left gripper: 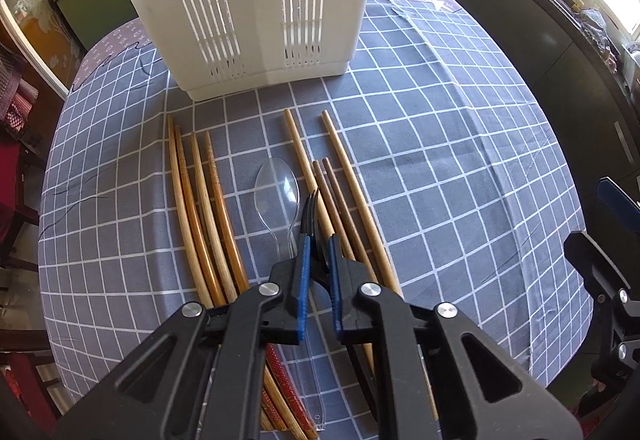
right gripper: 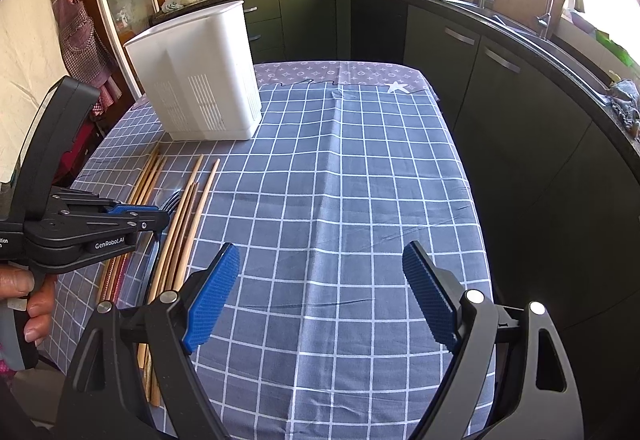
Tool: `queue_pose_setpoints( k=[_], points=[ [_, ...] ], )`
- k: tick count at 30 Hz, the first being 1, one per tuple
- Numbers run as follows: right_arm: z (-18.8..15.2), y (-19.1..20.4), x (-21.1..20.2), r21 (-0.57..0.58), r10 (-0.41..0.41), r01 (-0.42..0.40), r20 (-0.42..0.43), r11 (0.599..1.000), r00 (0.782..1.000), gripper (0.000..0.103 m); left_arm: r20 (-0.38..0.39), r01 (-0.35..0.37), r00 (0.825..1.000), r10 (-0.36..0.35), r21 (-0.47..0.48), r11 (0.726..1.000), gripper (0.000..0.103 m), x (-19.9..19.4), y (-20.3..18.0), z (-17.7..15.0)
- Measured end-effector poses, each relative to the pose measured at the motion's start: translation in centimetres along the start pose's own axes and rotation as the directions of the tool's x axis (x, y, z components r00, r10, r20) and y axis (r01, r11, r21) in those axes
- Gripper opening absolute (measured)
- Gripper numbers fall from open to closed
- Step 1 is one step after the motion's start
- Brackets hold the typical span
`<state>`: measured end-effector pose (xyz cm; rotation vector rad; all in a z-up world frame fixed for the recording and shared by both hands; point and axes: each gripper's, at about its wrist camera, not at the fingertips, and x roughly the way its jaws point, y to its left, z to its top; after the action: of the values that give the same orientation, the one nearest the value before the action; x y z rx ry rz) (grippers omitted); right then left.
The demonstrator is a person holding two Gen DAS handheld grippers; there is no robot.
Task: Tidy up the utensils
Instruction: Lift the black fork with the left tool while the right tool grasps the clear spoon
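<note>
The left gripper (left gripper: pixel 319 240) has its blue pads (left gripper: pixel 304 272) closed on a black plastic fork (left gripper: pixel 314 216), pinching it at the neck so the tines stick out just beyond the fingertips. Just left of those fingers lies a clear plastic spoon (left gripper: pixel 277 192), bowl pointing away. Further left, four light wooden chopsticks (left gripper: pixel 204 208) lie side by side; just right of the fingers lie two dark chopsticks (left gripper: pixel 332 192) between two paler ones (left gripper: pixel 352 176). All rest on the grey checked tablecloth (left gripper: pixel 440 160). Beyond the fingertips stands a white slotted utensil holder (left gripper: pixel 256 8), upright.

The right gripper (right gripper: pixel 320 292) hangs over bare cloth with its jaws wide apart and nothing between them, well to the right of the utensils. A hand (right gripper: pixel 28 304) grips the left tool's handle.
</note>
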<state>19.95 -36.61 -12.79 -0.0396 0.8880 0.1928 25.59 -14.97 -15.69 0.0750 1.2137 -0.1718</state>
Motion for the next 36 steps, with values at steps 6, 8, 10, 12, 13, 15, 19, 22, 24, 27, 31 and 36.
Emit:
queue_pose_setpoints(
  k=[6,8,10,12,13,15,19,22,24,27,31,36],
  points=[
    [0.7,1.0,0.1,-0.022,-0.004,0.004,-0.014,1.0,1.0,0.083,0.042,0.024,0.999,-0.024,0.004,1.0,0.004,-1.4,0.7,-0.5],
    [1.1,1.5,0.4,-0.031,0.002,-0.003,-0.031,1.0,1.0,0.083,0.064,0.028,0.998,-0.028,0.003,1.0,0.004,-2.3,1.0,-0.7],
    [1.4,2.2,0.7,-0.04,0.018,-0.02,-0.049,0.999,0.999,0.083,0.088,0.032,0.996,-0.031,-0.002,1.0,0.004,-3.3,1.4,-0.9],
    [1.8,3.1,1.1,-0.049,0.032,-0.035,-0.065,0.998,0.997,0.083,0.121,0.028,0.992,-0.027,-0.008,1.0,0.004,-4.6,2.0,-1.2],
    [2.0,3.7,1.3,-0.055,0.043,-0.047,-0.076,0.997,0.996,0.083,0.141,0.019,0.99,-0.017,-0.008,1.0,0.004,-5.3,2.3,-1.2],
    [2.4,5.0,1.8,-0.072,0.076,-0.083,-0.1,0.994,0.992,0.081,0.177,-0.001,0.984,0.003,-0.01,1.0,0.004,-6.5,2.9,-1.4],
    [3.3,8.2,3.9,-0.088,0.146,-0.162,-0.172,0.983,0.974,0.07,0.219,-0.023,0.975,0.027,-0.022,1.0,0.004,-8.1,4.3,-1.5],
    [3.7,10.8,5.8,-0.099,0.174,-0.201,-0.234,0.974,0.957,0.061,0.231,-0.028,0.972,0.035,-0.034,0.999,0.004,-8.7,5.5,-2.1],
    [3.8,12.3,7.0,-0.11,0.171,-0.206,-0.266,0.972,0.949,0.055,0.236,-0.032,0.971,0.041,-0.042,0.999,0.004,-8.8,6.1,-2.3],
    [3.8,13.9,8.5,-0.122,0.148,-0.191,-0.297,0.974,0.943,0.051,0.239,-0.026,0.97,0.039,-0.056,0.998,0.004,-8.9,7.0,-2.6],
    [3.9,14.6,10.3,-0.126,0.088,-0.135,-0.318,0.983,0.944,0.051,0.25,-0.02,0.967,0.036,-0.065,0.998,0.004,-9.2,7.9,-3.0],
    [4.1,15.3,11.8,-0.112,0.075,-0.119,-0.335,0.986,0.939,0.051,0.259,-0.009,0.965,0.026,-0.066,0.998,0.004,-9.4,8.5,-3.2]
  ],
)
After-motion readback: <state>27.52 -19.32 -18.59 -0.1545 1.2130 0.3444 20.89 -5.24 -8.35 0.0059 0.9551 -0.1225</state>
